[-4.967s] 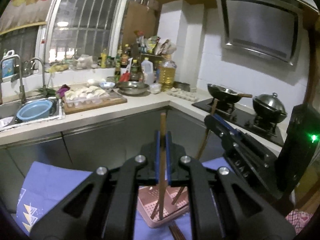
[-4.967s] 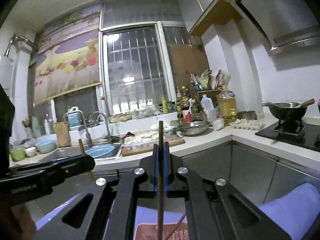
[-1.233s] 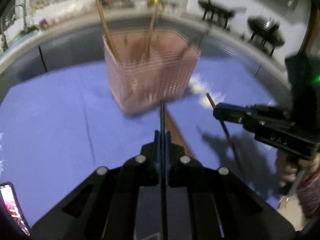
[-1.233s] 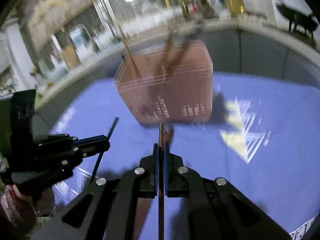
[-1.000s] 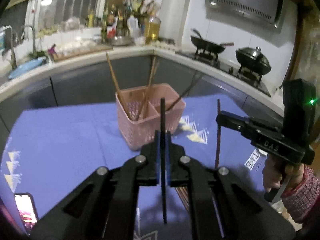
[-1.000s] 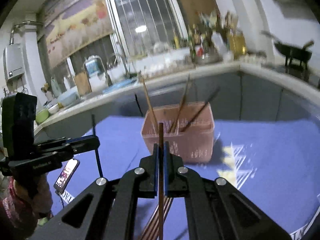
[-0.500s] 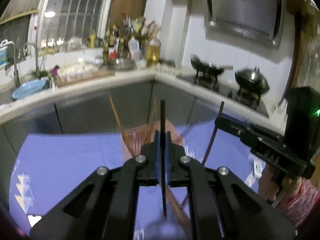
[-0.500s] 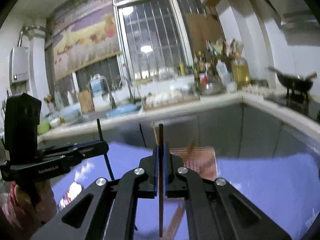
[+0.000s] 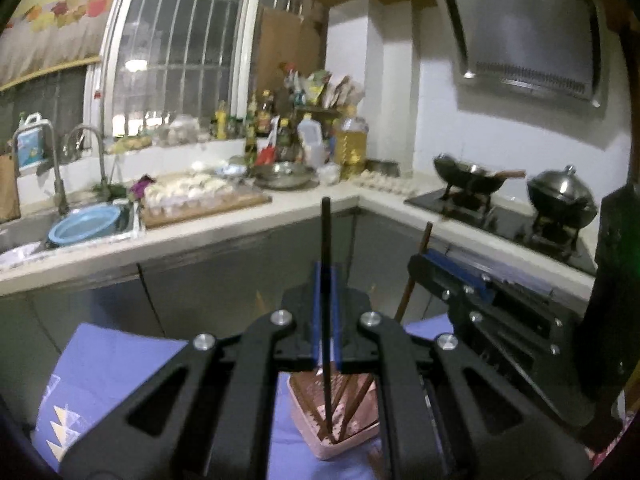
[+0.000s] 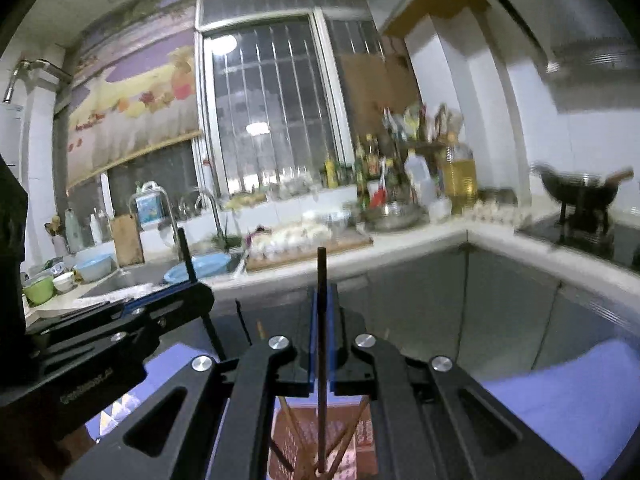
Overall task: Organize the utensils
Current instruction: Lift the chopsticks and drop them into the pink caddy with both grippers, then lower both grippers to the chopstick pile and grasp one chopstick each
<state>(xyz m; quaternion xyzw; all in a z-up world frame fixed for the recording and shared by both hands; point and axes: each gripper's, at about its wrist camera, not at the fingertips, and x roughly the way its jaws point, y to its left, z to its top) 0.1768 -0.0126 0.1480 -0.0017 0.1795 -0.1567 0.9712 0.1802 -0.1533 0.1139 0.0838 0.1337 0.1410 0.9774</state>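
- Holding one chopstick upright in each gripper, I have both poised above the pink basket (image 9: 334, 438): the left gripper (image 9: 326, 312) is pinched tight on a black chopstick (image 9: 326, 240), the right gripper (image 10: 320, 340) on a brown chopstick (image 10: 321, 300).
- Each stick's lower tip hangs over the basket mouth, where several brown chopsticks (image 9: 352, 400) already lean criss-cross.
- What worries me: a tip could land on those crossed sticks or on the rim and skid out onto the purple cloth (image 9: 104, 368).
- With both grippers so close together, I could knock one stick with the other's body.
- A release from this height may let a stick bounce or tip the light basket.
- Compared with a second ago, both grippers have risen and closed in; the basket, then ahead on the bench, now sits right under the tips.
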